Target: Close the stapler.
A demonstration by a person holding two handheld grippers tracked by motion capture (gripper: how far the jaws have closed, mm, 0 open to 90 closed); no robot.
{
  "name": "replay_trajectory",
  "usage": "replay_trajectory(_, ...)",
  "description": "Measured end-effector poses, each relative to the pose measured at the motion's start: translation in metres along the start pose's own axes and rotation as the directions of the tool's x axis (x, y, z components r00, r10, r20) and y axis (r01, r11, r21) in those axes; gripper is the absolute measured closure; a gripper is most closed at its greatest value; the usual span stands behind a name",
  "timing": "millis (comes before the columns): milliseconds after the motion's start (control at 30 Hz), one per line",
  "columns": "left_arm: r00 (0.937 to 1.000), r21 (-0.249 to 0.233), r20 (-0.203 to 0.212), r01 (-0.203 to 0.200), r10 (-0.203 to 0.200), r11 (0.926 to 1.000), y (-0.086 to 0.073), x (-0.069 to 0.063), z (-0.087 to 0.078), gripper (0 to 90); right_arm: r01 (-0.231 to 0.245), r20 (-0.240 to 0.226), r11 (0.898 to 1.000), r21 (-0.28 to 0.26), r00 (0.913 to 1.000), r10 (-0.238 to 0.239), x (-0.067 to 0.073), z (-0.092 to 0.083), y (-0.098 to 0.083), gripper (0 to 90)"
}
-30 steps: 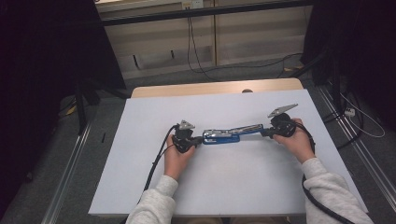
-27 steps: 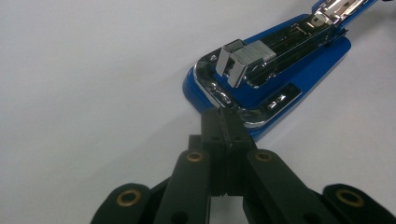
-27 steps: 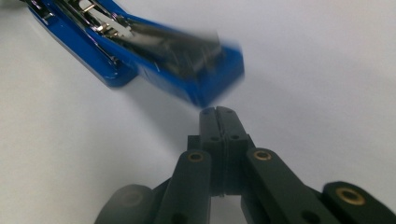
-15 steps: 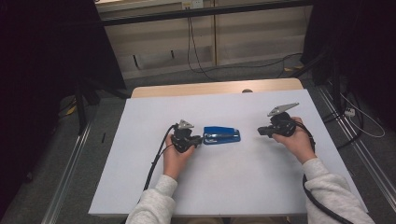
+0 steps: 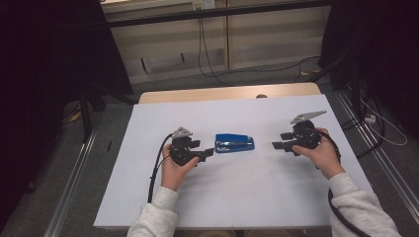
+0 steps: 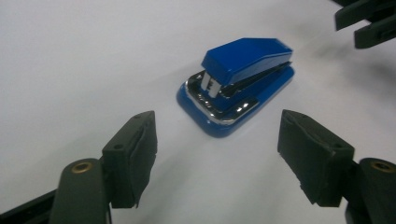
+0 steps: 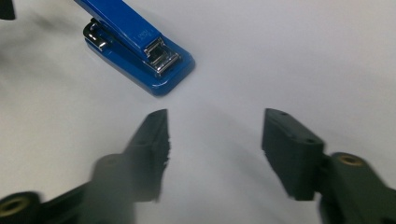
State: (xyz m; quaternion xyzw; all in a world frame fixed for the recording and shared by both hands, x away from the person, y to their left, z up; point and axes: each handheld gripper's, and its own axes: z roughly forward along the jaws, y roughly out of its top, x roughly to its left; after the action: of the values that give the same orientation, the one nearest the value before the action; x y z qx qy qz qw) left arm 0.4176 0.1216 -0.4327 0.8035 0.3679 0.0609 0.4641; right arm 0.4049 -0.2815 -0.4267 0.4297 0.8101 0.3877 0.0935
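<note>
White table point(image 5: 148, 197), stapler point(image 5: 234, 142) central, unobstructed

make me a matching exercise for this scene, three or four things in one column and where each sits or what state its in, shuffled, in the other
Column one:
1. small blue stapler with chrome trim
2. left tool
3. right tool
4. pale wooden strip

Column two:
A. along the white table's far edge
B. lying flat between both tools, touched by neither
C. jaws open, at the stapler's left in the high view
D. jaws open, at the stapler's right in the high view, farther from it

Pairs: 1-B, 2-C, 3-D, 4-A
</note>
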Motion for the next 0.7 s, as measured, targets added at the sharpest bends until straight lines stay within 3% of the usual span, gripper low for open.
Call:
replay_trajectory(333,0.9994,-0.007,0.027,-0.024,0.024,0.9997,-0.006,0.002,-0.017,15.4,0.012,-0.002,1.0,0.005,0.9999,-0.012,0.01,-0.007,-0.01,18.3)
replay_trajectory(700,0.9997,-0.042,0.002,-0.023,0.023,0.9989,-0.014,0.006,-0.039,11.6,0.009,-0.003,1.0,0.006,1.0,-0.009,0.014,-0.022,-0.023,13.7)
